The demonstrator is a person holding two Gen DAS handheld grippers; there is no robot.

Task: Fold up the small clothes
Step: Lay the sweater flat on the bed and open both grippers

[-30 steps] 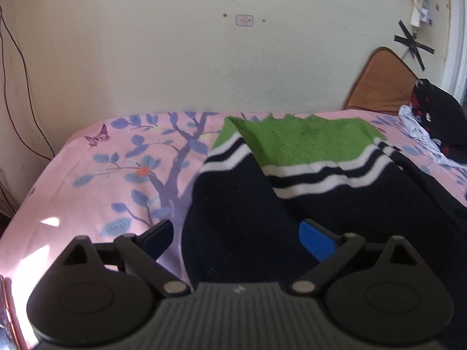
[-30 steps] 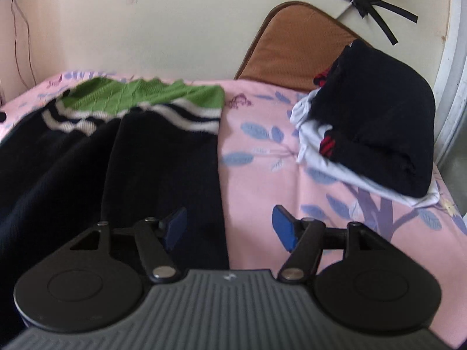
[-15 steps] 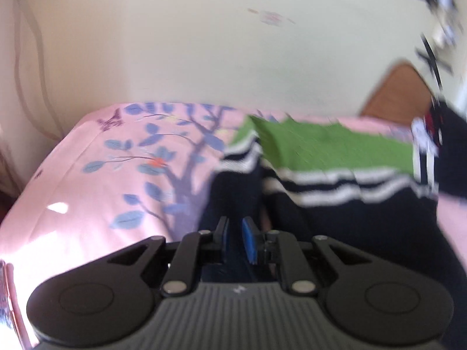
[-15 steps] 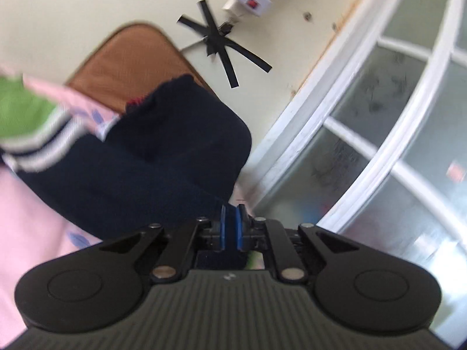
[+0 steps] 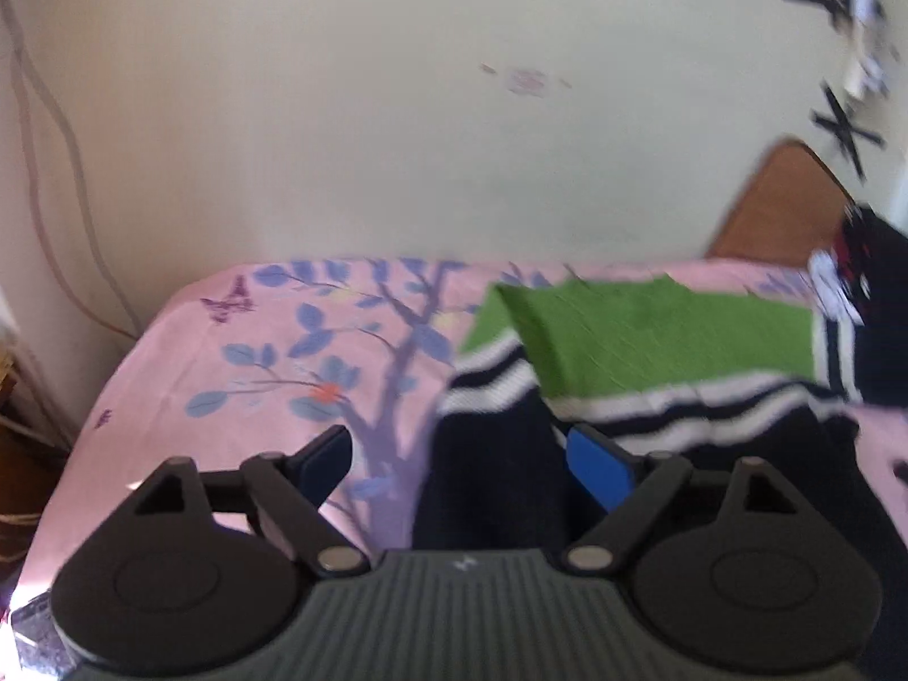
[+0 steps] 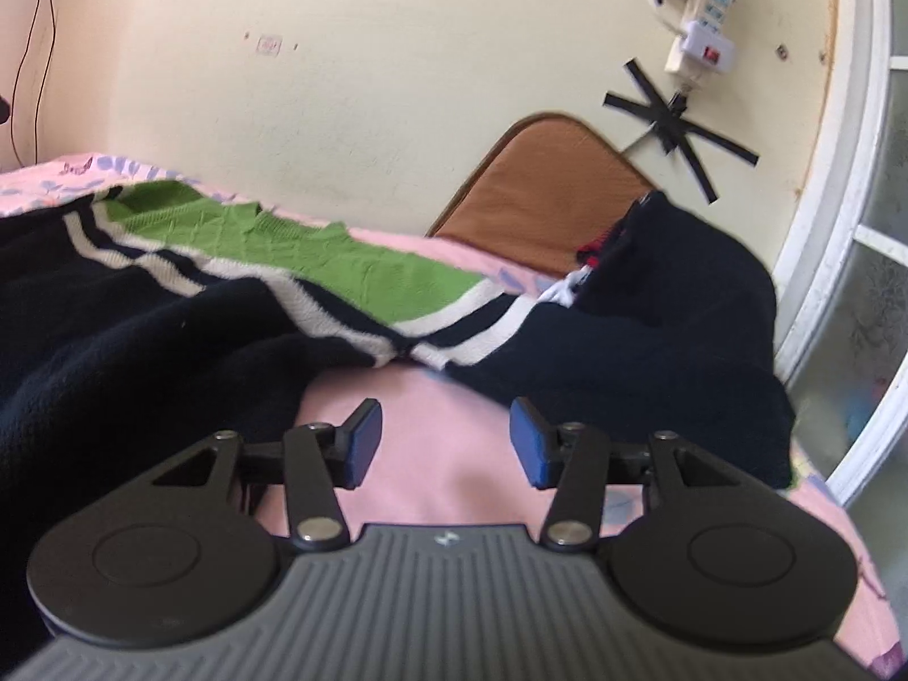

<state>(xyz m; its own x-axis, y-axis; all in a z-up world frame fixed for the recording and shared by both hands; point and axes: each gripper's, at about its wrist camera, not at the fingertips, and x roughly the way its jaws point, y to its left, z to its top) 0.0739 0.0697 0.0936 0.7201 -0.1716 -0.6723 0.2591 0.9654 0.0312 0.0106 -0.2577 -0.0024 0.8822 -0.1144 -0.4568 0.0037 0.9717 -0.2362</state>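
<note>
1. Your left hand-held gripper point(image 5: 459, 468) is opening wide at the lower middle of its frame; nothing is pinched between its blue pads, though the sweater's dark edge lies behind the gap.
2. Your right hand-held gripper point(image 6: 445, 442) is opening partway over bare pink bedsheet point(image 6: 431, 425), holding nothing.
3. The navy, white-striped, green sweater point(image 6: 170, 312) lies spread across the bed, reaching the folded dark clothes point(image 6: 681, 284) at right.

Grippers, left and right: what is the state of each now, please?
Left gripper: opening, sweater edge between its fingers, not gripped.
Right gripper: opening, holding nothing.
</note>
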